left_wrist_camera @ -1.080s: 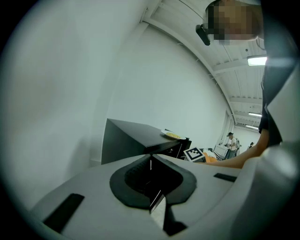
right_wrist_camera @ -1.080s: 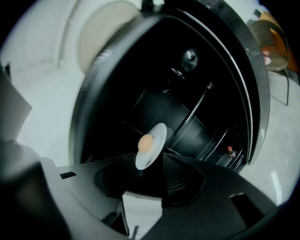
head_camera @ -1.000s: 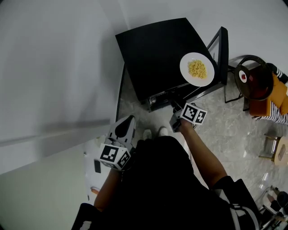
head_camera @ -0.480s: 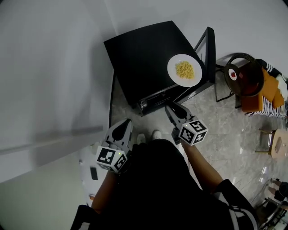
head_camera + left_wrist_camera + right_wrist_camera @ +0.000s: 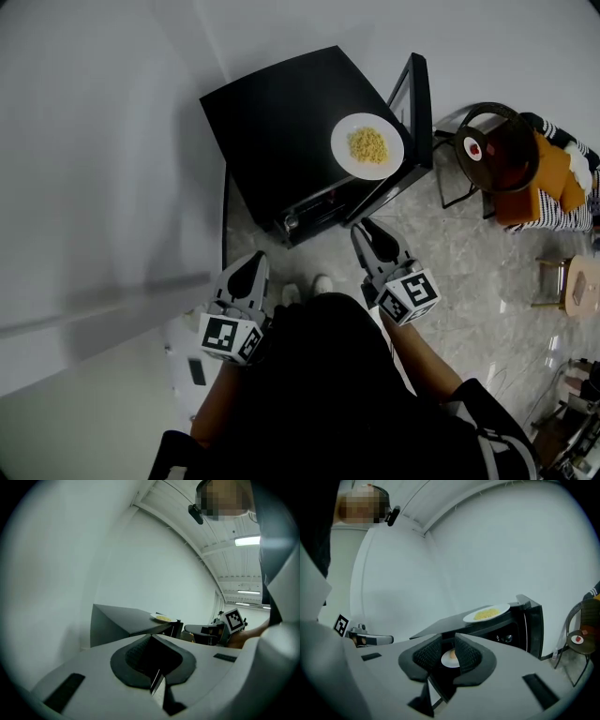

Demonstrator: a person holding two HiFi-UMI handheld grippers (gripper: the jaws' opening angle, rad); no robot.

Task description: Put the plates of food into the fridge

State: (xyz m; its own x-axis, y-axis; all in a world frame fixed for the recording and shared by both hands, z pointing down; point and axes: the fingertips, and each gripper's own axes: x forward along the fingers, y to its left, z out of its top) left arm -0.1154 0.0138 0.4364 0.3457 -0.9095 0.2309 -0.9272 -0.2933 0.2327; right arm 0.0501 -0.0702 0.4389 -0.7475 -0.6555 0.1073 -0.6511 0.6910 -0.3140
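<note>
A black mini fridge [image 5: 281, 122] stands on the floor with its door [image 5: 417, 103] swung open. On its top lies a white plate of yellow food [image 5: 367, 146], also seen in the right gripper view as the plate on top [image 5: 487, 613]. Inside the fridge sits a second white plate [image 5: 451, 658] with an orange piece on it. My right gripper [image 5: 367, 230] hangs just in front of the opening; its jaws are closing with nothing between them [image 5: 447, 641]. My left gripper [image 5: 246, 267] is held low to the left, shut and empty [image 5: 151, 641].
A round dark table [image 5: 492, 150] with a small red-and-white thing stands right of the fridge door, an orange and striped bundle [image 5: 553, 183] beside it. A wooden stool [image 5: 577, 286] is at the far right. White walls rise to the left and behind the fridge. My feet stand on the tiled floor [image 5: 469, 262].
My right gripper has drawn back from the fridge opening toward my body and its jaws have narrowed. The left gripper has barely moved.
</note>
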